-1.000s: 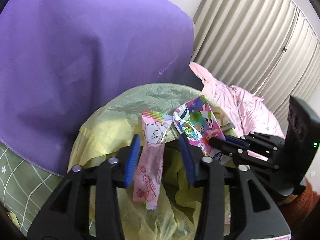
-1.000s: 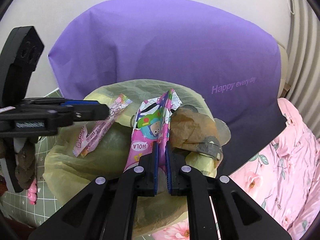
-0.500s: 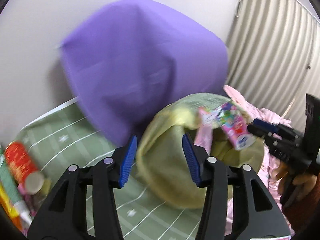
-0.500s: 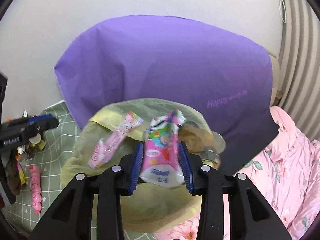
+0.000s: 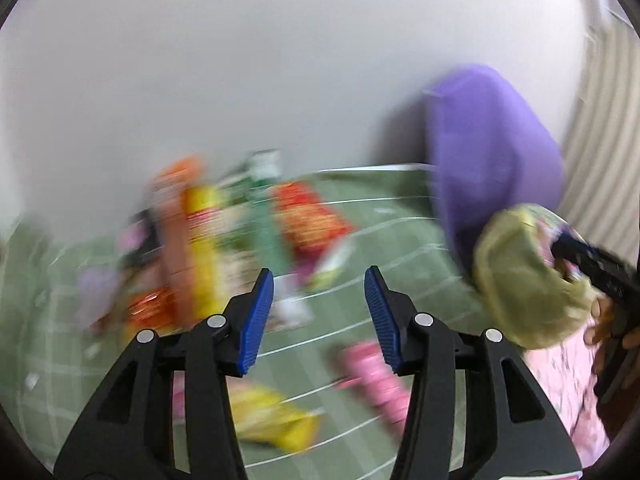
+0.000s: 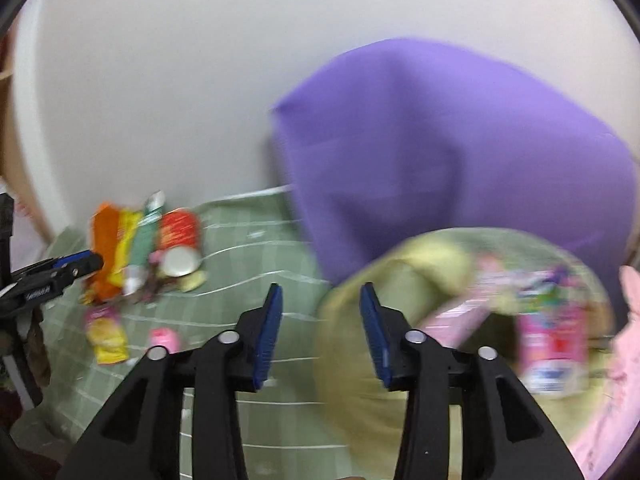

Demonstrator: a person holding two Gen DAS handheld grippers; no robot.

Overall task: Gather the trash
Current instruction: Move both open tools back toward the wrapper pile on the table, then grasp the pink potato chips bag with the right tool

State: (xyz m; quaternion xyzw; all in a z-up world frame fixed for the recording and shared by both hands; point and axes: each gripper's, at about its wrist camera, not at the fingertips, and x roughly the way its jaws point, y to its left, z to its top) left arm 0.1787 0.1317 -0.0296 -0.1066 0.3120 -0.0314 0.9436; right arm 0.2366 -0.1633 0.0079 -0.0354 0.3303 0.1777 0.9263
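A yellow-green trash bag (image 6: 400,320) stands open on the green checked bed cover, with a pink cartoon wrapper (image 6: 552,344) and a pale pink wrapper (image 6: 460,316) lying in it. My right gripper (image 6: 320,332) hangs left of the bag's rim; its jaws are opening and nothing is between them. My left gripper (image 5: 318,316) is open and empty above the cover, in a blurred view. Beyond it lies a heap of snack packets (image 5: 208,240), also seen as the heap (image 6: 140,248) at the left in the right wrist view. A pink wrapper (image 5: 372,372) and a yellow packet (image 5: 272,416) lie close below the left gripper.
A large purple pillow (image 6: 460,160) leans on the white wall behind the bag. Pink flowered fabric (image 6: 616,408) lies to the bag's right. The green checked bed cover (image 6: 248,256) runs between bag and heap. A hand holds the other gripper (image 5: 600,272) at the bag.
The right gripper let go of the pink cartoon wrapper, which now lies in the bag, and swung left. The left gripper swung left from the bag toward the heap of packets.
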